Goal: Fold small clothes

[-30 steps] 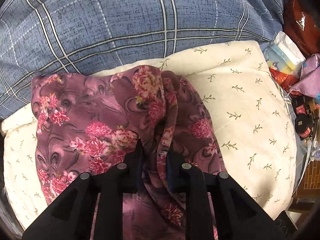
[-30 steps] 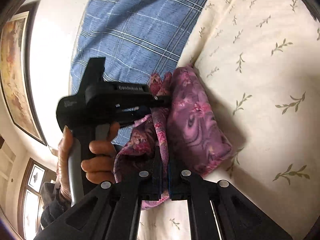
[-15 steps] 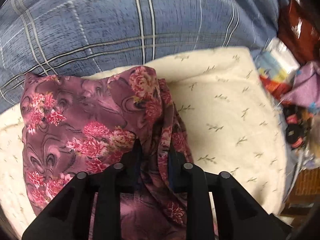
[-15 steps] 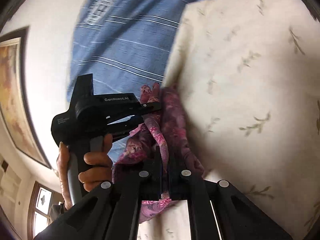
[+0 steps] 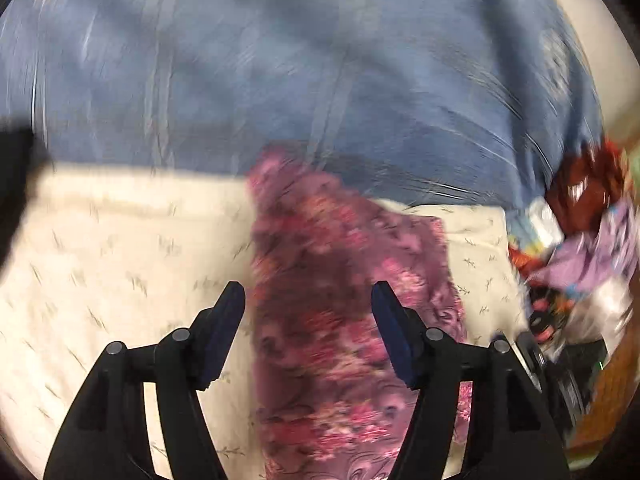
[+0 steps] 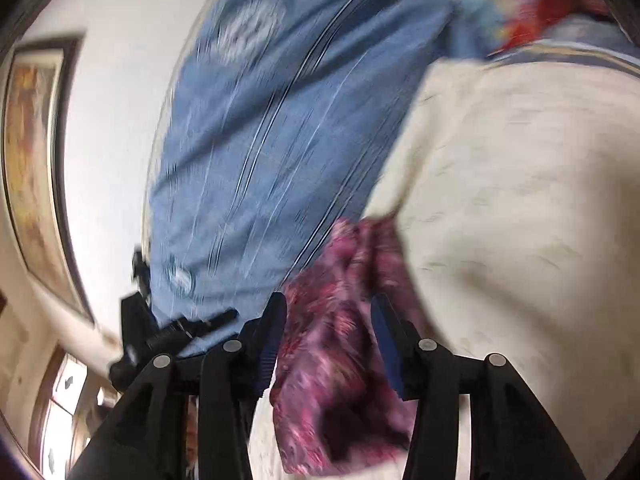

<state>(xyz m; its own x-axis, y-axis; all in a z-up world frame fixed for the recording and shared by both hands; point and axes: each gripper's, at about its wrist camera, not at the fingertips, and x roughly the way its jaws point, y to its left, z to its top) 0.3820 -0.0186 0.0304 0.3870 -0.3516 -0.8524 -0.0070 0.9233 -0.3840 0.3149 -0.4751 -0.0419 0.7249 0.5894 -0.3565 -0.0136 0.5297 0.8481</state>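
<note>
The purple floral garment lies as a folded strip on the cream leaf-print sheet. My left gripper hovers over it with its jaws opening; the cloth lies below the gap and the pads do not press on it. In the right wrist view the same garment bunches between the fingers of my right gripper, whose jaws are also opening and stand apart from the cloth. The left gripper shows as a dark blur low at the left of that view. Both views are smeared by motion.
A blue checked pillow rises behind the garment. Colourful clutter is piled at the right edge of the sheet. A framed picture hangs on the wall, and a window sits below it.
Both grippers were shut on the garment's folds and have let go, their jaws now apart. The left gripper has swung sideways and the garment now lies as a narrower strip.
</note>
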